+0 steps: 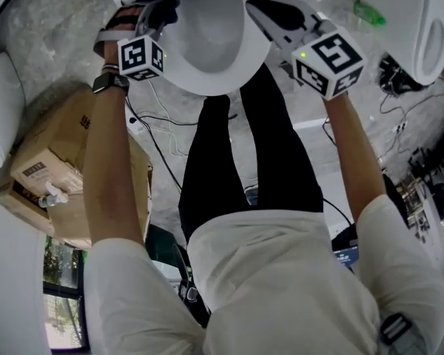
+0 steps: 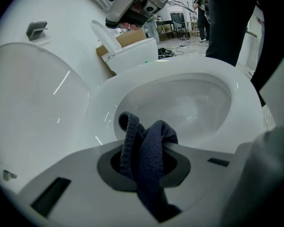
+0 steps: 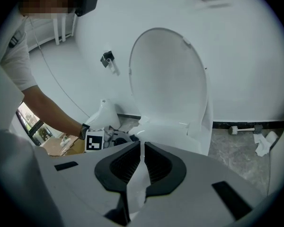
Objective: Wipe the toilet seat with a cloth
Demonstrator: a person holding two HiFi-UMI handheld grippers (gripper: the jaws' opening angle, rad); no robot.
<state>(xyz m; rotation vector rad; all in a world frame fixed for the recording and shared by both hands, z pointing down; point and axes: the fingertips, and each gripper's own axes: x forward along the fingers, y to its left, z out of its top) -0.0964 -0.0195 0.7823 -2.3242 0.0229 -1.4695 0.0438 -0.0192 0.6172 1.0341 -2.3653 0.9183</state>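
The white toilet bowl [image 1: 207, 58] lies at the top of the head view, with its lid [image 3: 168, 79] raised against the wall. My left gripper [image 1: 154, 12] is at the bowl's left rim, shut on a dark blue cloth [image 2: 149, 150] that bunches between its jaws and hangs over the rim [image 2: 236, 84]. My right gripper [image 1: 256, 7] hovers at the bowl's right rim. In the right gripper view its jaws stand together, with only a white sliver showing in the gap. The left gripper's marker cube [image 3: 94, 141] appears beyond them.
A cardboard box [image 1: 52, 168] stands on the floor to the left, and cables [image 1: 159, 143] trail beside my black-trousered legs [image 1: 244, 146]. A second white toilet [image 1: 436, 28] is at the far right. Crumpled tissue [image 3: 262, 143] lies on the floor by the wall.
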